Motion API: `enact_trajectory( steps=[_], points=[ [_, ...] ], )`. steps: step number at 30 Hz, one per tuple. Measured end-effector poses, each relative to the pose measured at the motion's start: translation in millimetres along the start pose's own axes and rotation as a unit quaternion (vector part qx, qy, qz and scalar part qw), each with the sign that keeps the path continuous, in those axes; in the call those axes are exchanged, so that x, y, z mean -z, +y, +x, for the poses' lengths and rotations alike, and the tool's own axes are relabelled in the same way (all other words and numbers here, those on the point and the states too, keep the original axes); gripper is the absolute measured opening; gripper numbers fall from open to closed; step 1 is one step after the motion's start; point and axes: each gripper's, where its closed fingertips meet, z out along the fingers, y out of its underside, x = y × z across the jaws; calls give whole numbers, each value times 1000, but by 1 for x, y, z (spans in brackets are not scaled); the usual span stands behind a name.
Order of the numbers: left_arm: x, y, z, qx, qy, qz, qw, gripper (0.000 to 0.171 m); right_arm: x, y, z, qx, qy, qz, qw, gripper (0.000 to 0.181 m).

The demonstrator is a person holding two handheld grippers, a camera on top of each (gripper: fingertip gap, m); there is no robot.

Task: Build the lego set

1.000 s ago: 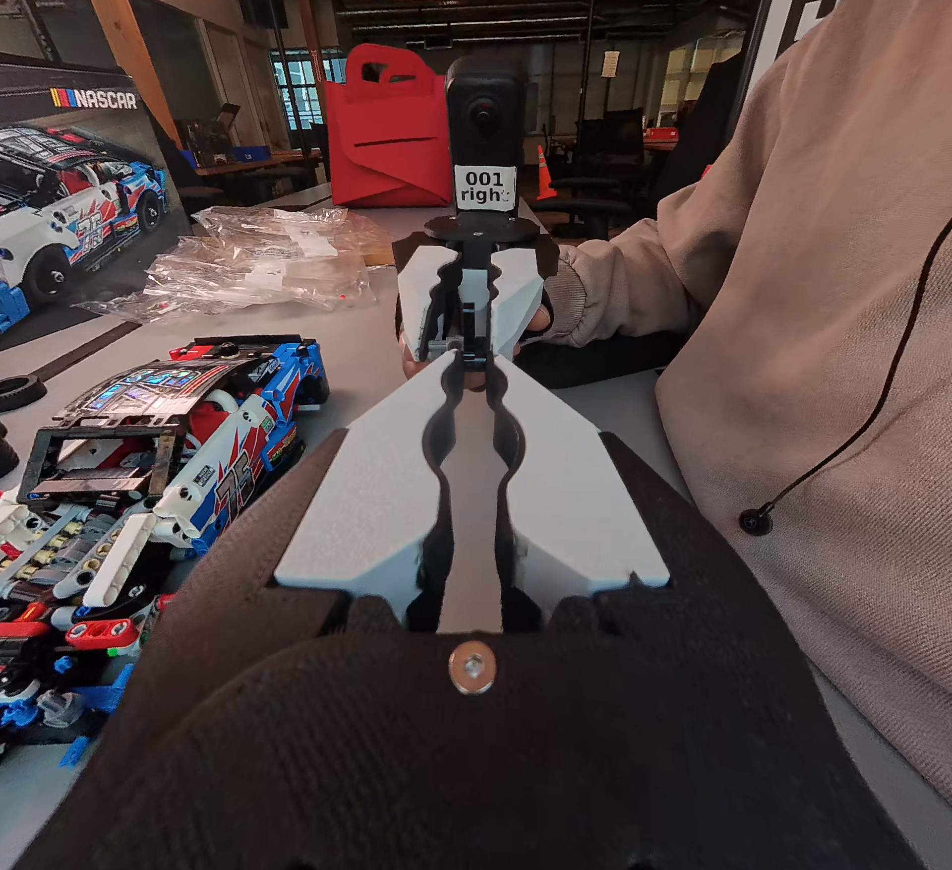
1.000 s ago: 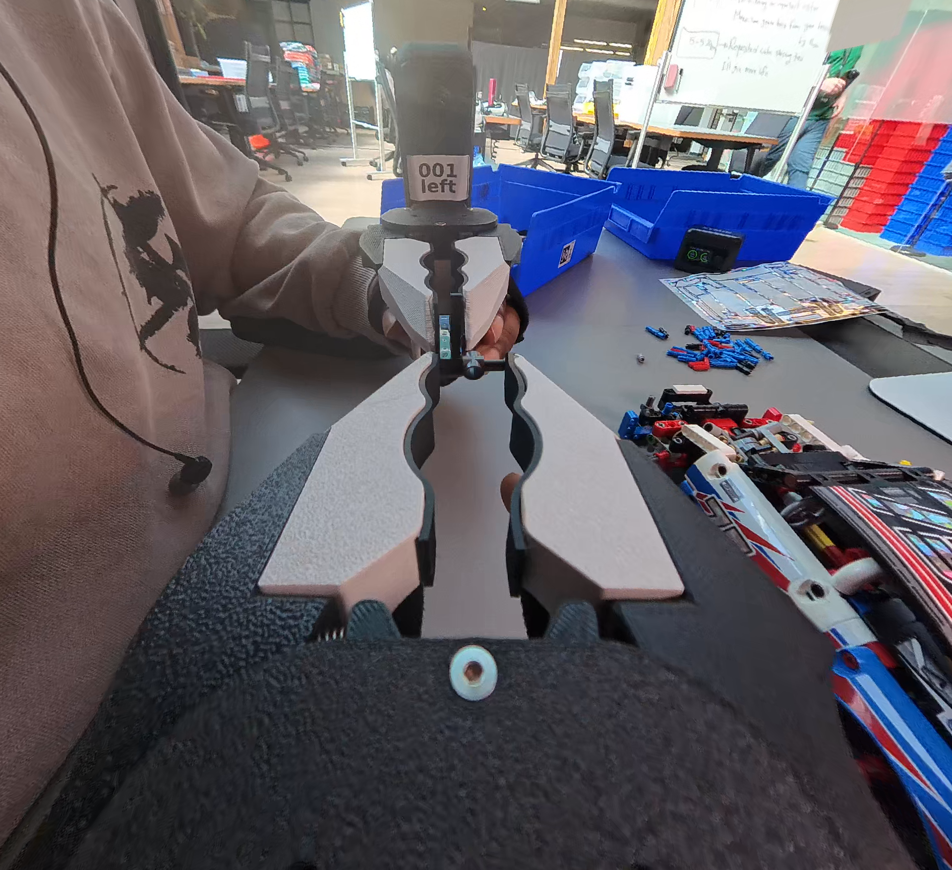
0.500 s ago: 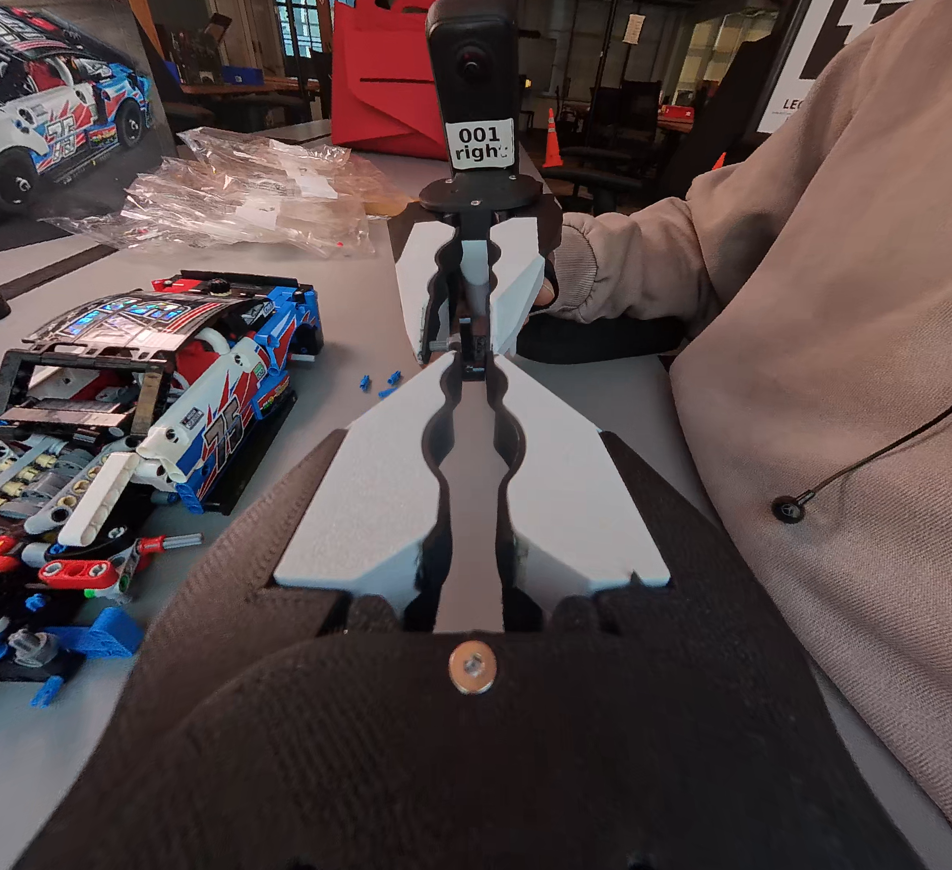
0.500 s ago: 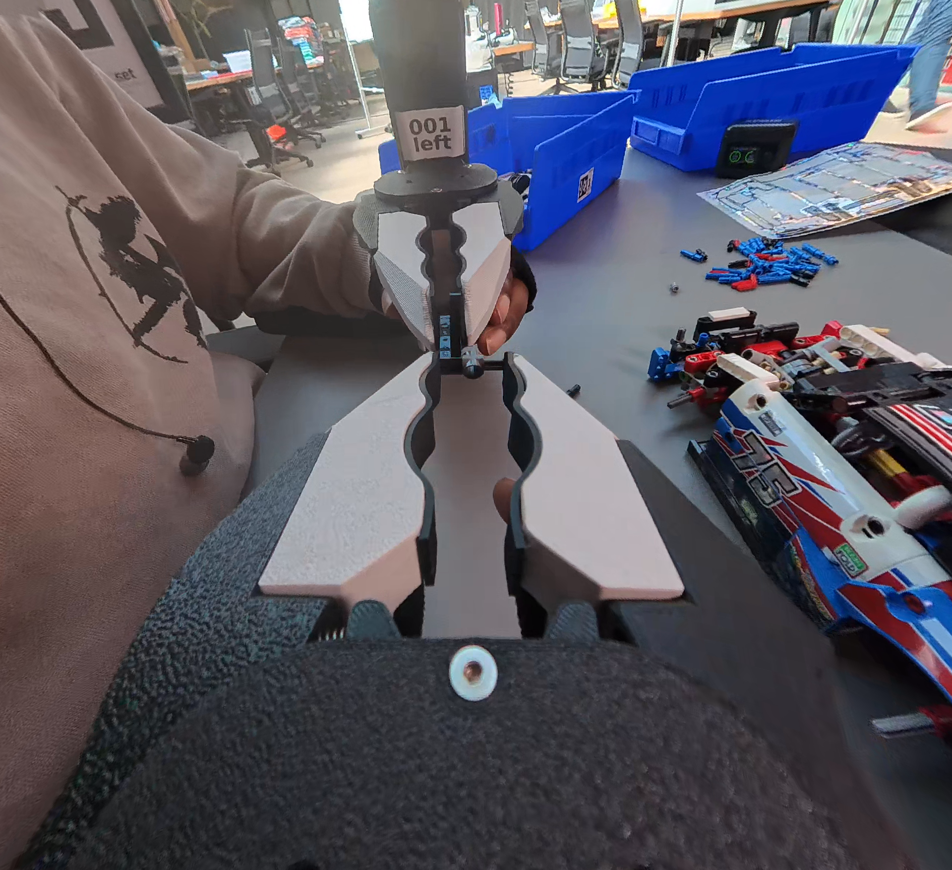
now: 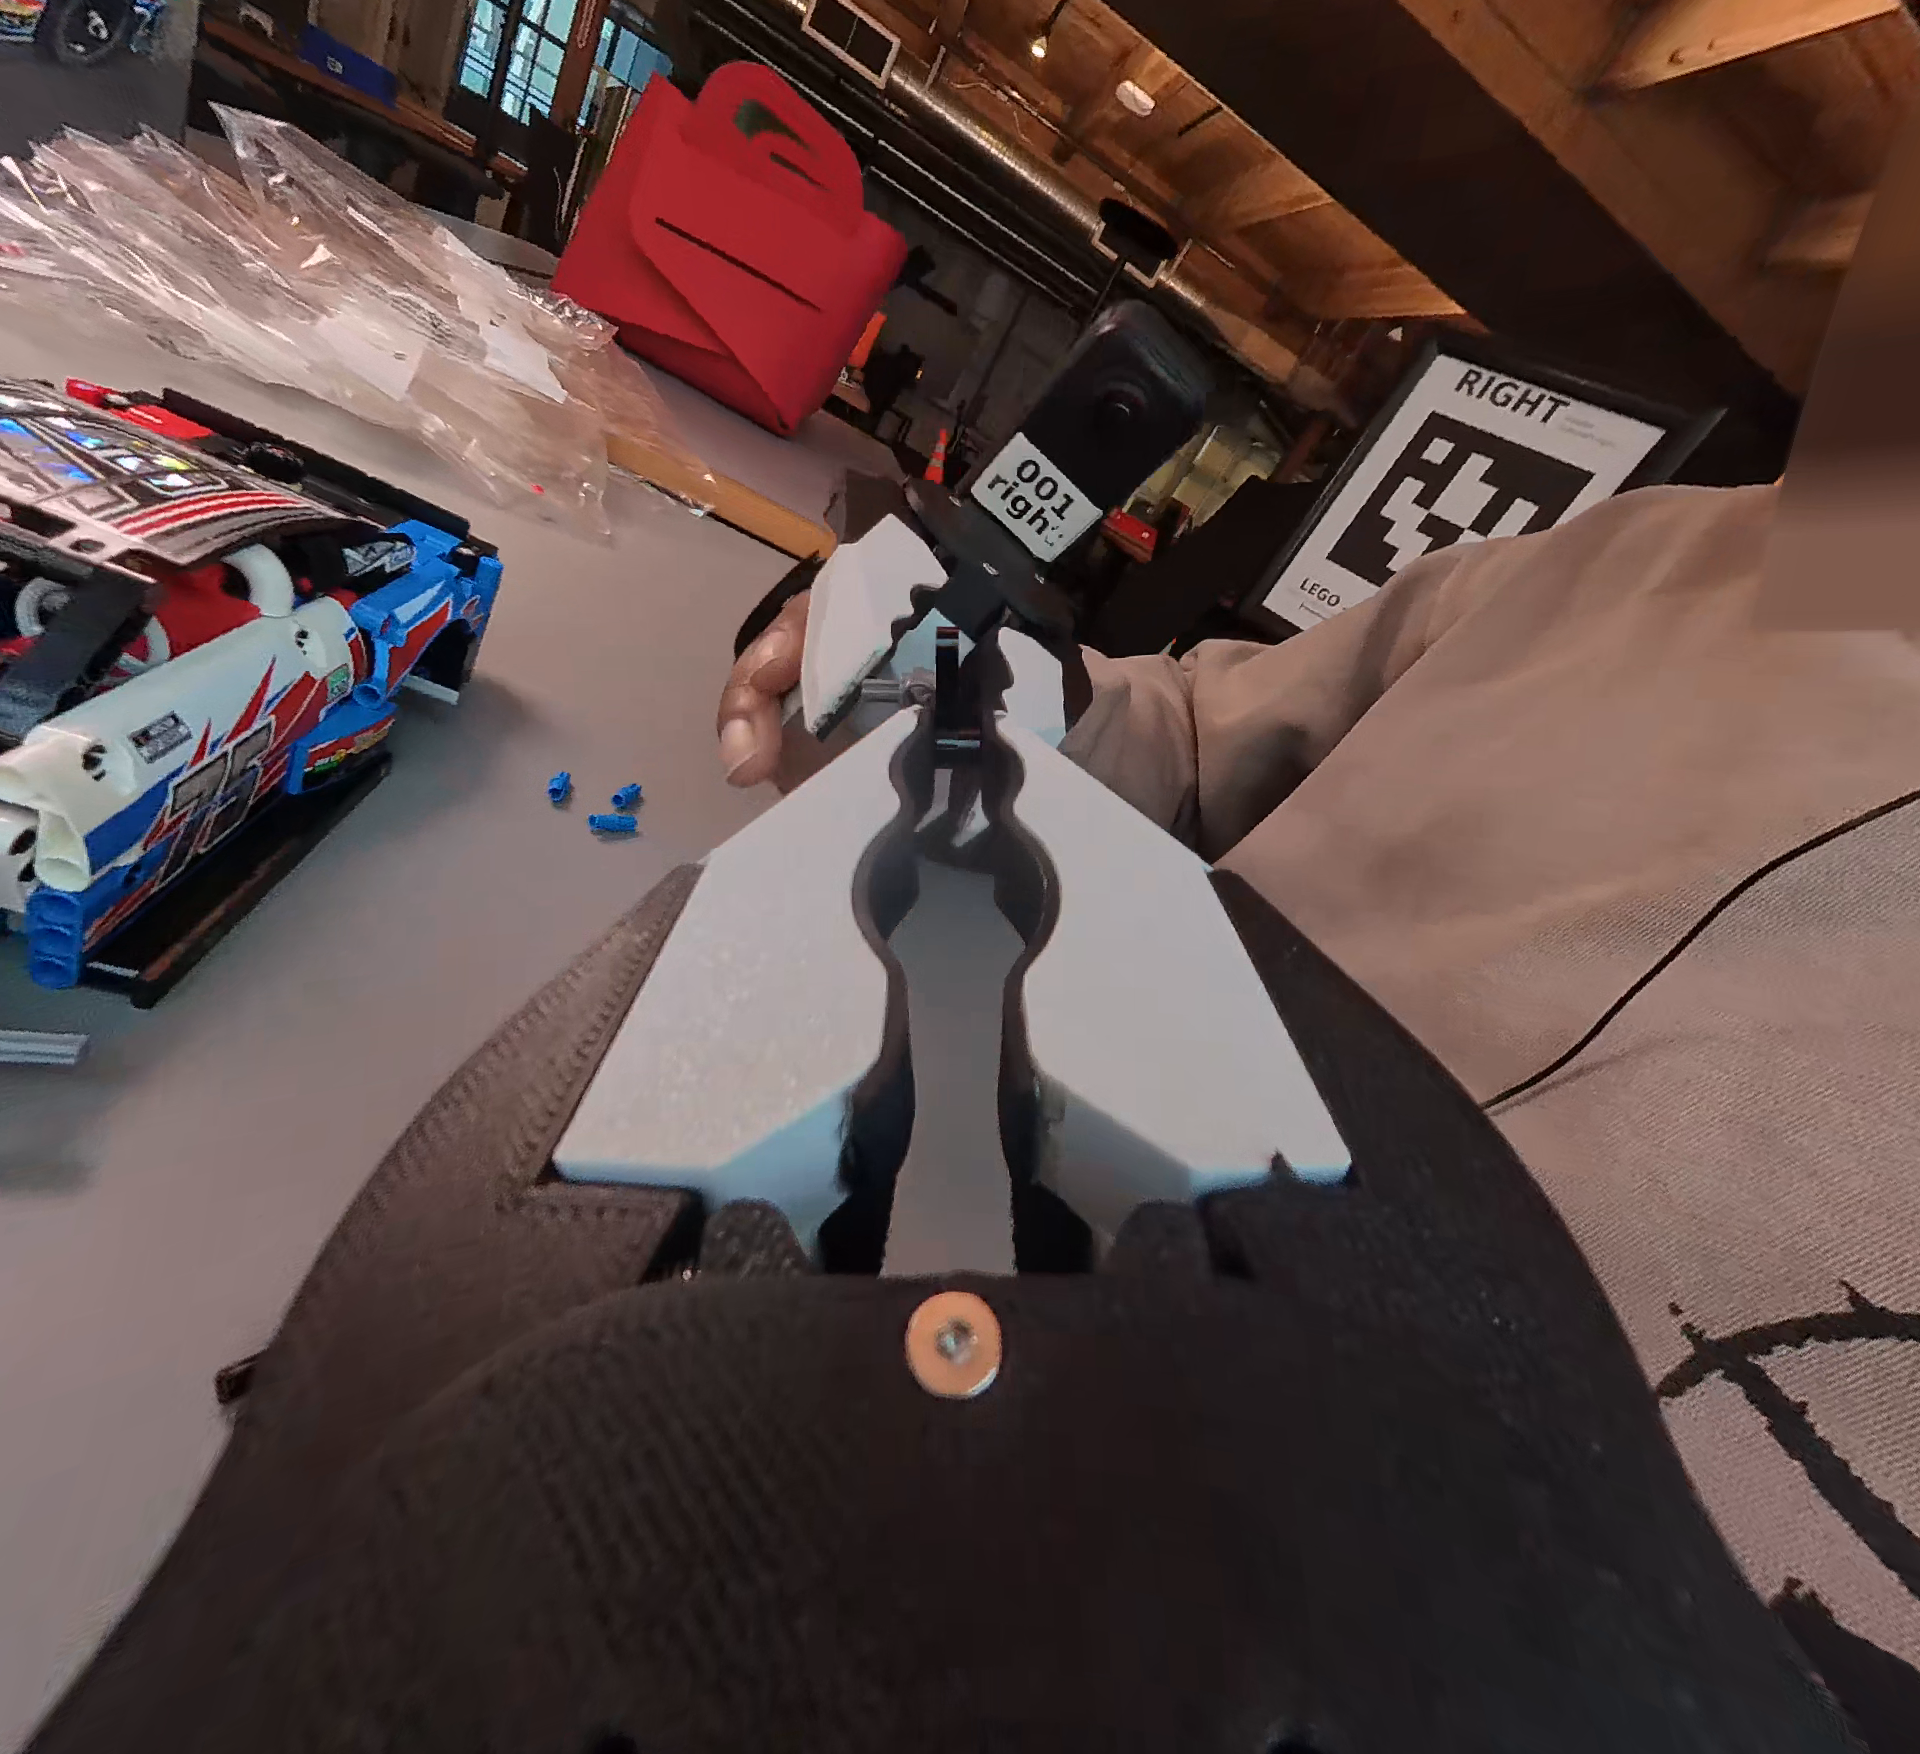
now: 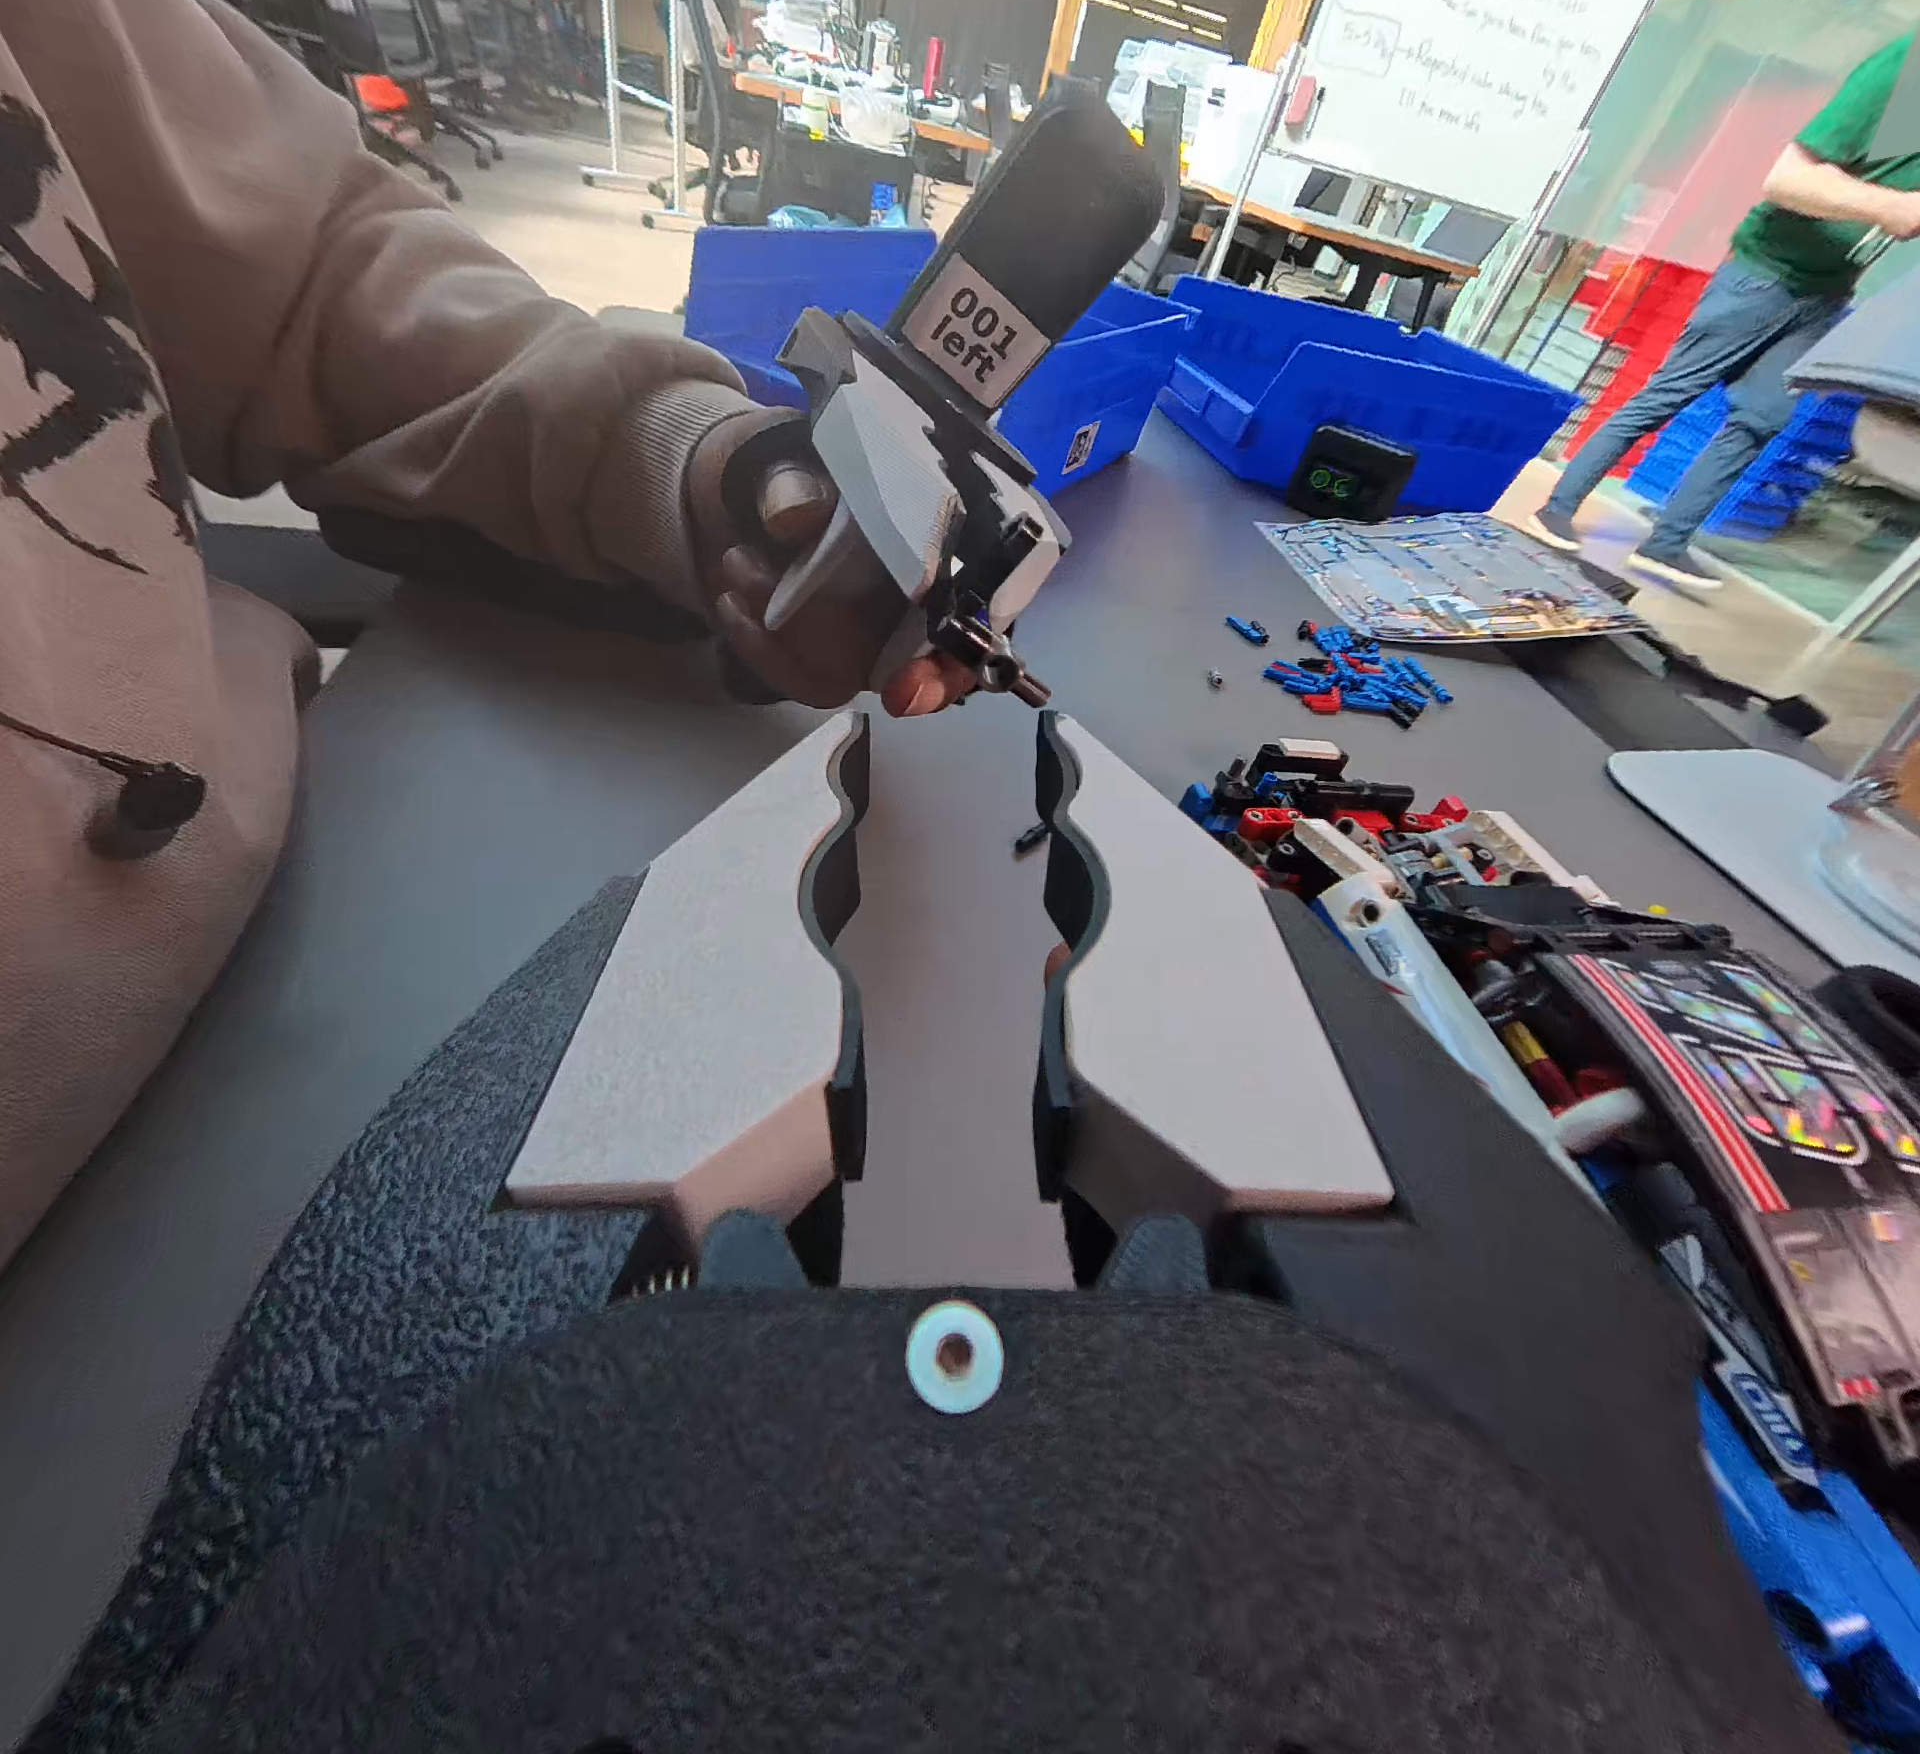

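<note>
My left gripper [image 5: 954, 736] is shut on a small black Lego piece [image 5: 948, 670] with a grey pin sticking out. In the right wrist view the left gripper [image 6: 977, 629] is tilted and holds this piece [image 6: 992, 660] above the table. My right gripper [image 6: 954, 717] is open and empty, with its tips just below and in front of the piece, not touching it. The partly built blue, white and red Lego race car [image 5: 208, 717] lies on the grey table left of the left gripper and to the right in the right wrist view [image 6: 1507, 956].
A few blue pins [image 5: 597, 805] lie near the car. A pile of blue and red pins [image 6: 1351, 676], a lone black pin [image 6: 1029, 837], a booklet [image 6: 1434, 577], blue bins [image 6: 1351, 395] and a white pad [image 6: 1714, 800] are on the table. A red bag [image 5: 727, 270] and clear plastic bags [image 5: 312, 302] lie behind. Left and right tips are no more than a few centimetres apart.
My right gripper has opened wider and come off the small piece. Both grippers have tilted, and the left one now holds the piece alone.
</note>
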Motion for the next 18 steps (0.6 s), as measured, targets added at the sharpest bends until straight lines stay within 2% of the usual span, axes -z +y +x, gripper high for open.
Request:
enact_trajectory(
  steps=[5,7,9,12,18],
  points=[
    [0,0,2,61,28,6,998,6,1,1,6,94,51,-18,994,16],
    [-1,4,0,83,33,-2,996,6,2,0,11,120,73,-24,990,24],
    [-1,5,1,102,43,0,994,6,3,-2,11,134,76,-24,988,24],
    [-2,7,0,118,50,-1,992,6,4,-2,7,157,72,-29,985,6],
    [-1,9,-8,146,44,1,988,6,4,5,9,159,74,-50,983,4]
  ],
)
